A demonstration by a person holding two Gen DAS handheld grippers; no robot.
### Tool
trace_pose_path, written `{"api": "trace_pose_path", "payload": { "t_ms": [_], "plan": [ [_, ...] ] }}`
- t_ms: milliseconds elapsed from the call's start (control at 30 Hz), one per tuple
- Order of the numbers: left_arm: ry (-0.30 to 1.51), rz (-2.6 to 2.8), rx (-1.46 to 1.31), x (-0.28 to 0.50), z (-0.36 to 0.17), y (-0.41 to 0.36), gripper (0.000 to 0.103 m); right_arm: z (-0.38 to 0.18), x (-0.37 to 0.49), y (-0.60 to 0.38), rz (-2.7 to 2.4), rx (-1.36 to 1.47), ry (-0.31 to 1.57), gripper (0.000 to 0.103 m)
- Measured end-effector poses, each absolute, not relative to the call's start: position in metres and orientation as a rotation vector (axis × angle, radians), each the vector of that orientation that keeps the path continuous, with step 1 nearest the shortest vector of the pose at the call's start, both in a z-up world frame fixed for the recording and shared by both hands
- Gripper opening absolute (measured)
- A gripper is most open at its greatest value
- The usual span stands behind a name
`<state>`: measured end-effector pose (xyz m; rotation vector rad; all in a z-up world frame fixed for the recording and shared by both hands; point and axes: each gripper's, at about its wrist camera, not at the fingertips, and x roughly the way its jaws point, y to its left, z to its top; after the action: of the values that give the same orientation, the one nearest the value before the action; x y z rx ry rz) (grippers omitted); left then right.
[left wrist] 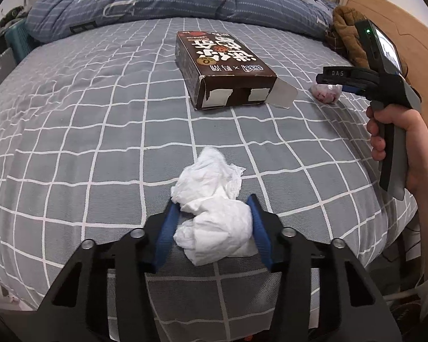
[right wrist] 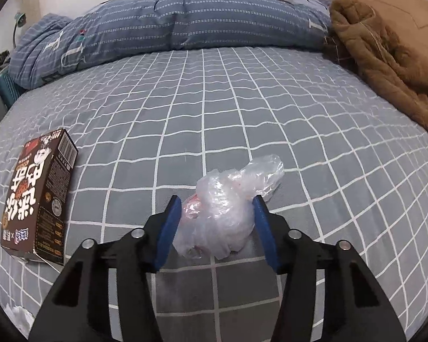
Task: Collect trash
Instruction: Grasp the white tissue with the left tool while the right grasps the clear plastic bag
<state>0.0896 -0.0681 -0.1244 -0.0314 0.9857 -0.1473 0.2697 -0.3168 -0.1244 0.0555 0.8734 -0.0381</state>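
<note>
A crumpled white tissue lies on the grey checked bedsheet, and my left gripper is shut on it, both blue pads against its sides. In the right wrist view, a crumpled clear plastic bag with something pink inside sits between the blue pads of my right gripper, which press on it. The left wrist view also shows the right gripper in a person's hand, shut on that bag. A brown snack box lies flat on the bed with one end flap open.
The snack box lies left of the right gripper. A rolled blue striped duvet runs along the far side of the bed. A brown fleece garment is heaped at the far right by the wooden headboard.
</note>
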Motion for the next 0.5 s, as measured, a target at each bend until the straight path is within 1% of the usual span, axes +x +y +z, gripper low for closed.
{"api": "trace_pose_path", "payload": {
  "t_ms": [33,67,133,233,367,500],
  "plan": [
    [0.987,-0.147,-0.033,0.09,-0.124,-0.068,0.04,-0.124,0.27,-0.317,-0.039,0.056,0.874,0.042],
    [0.988,-0.145,-0.033,0.09,-0.124,-0.068,0.036,-0.124,0.269,-0.318,-0.054,0.048,0.874,0.032],
    [0.991,-0.141,-0.03,0.09,-0.125,-0.069,0.033,-0.125,0.269,-0.32,-0.057,0.055,0.88,0.032],
    [0.996,-0.141,-0.024,0.091,-0.126,-0.069,0.032,-0.126,0.268,-0.32,-0.057,0.052,0.878,0.031],
    [0.997,-0.136,-0.024,0.092,-0.125,-0.068,0.024,-0.123,0.264,-0.321,-0.062,0.06,0.864,0.031],
    [0.997,-0.134,-0.027,0.093,-0.125,-0.066,0.022,-0.118,0.257,-0.322,-0.067,0.074,0.844,0.031]
  ]
}}
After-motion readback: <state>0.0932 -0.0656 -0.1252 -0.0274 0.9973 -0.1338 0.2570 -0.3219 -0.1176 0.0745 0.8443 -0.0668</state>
